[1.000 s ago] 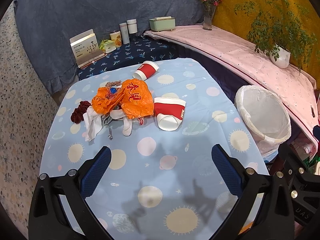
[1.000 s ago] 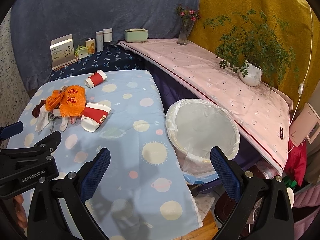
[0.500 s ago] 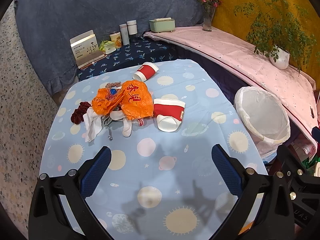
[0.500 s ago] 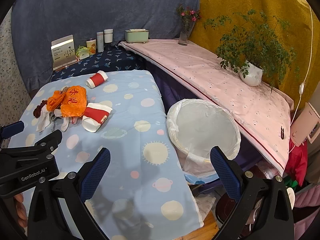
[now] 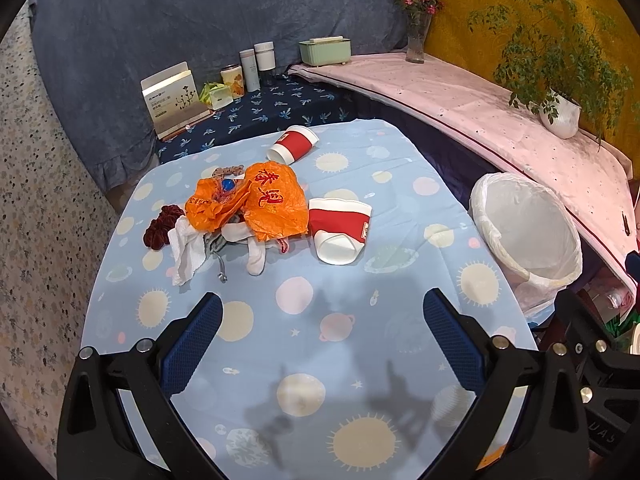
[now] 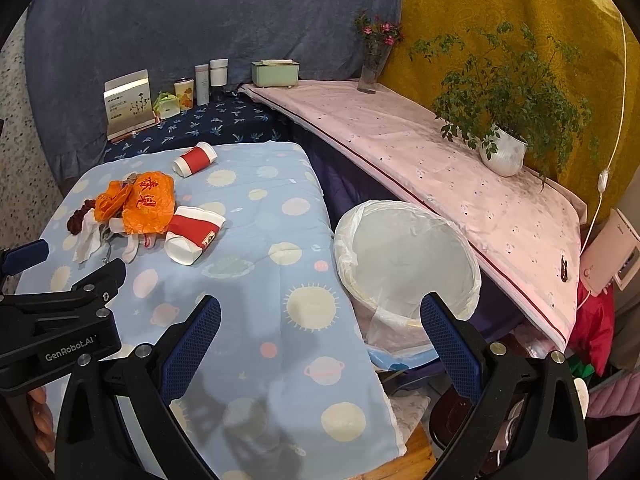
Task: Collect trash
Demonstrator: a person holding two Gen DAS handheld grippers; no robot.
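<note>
Trash pile, crumpled orange plastic bag [image 5: 264, 204] plus flattened red-white paper cup [image 5: 340, 226], lies far-left on worktop [image 5: 320, 344]. White-lined bin [image 6: 404, 256] right, empty. Left gripper [image 5: 320, 332], right gripper [image 6: 320, 332] spread, empty. Step: approach; next, reach and pinch one piece.

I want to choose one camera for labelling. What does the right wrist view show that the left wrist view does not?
Only the right wrist view: the white cable, a pale device at the far right, the left hand-held gripper's body.
Only the left wrist view: the speckled surface left of the table.
Both: orange bag, two red cups, lined bin, both hand-held grippers open and empty.
</note>
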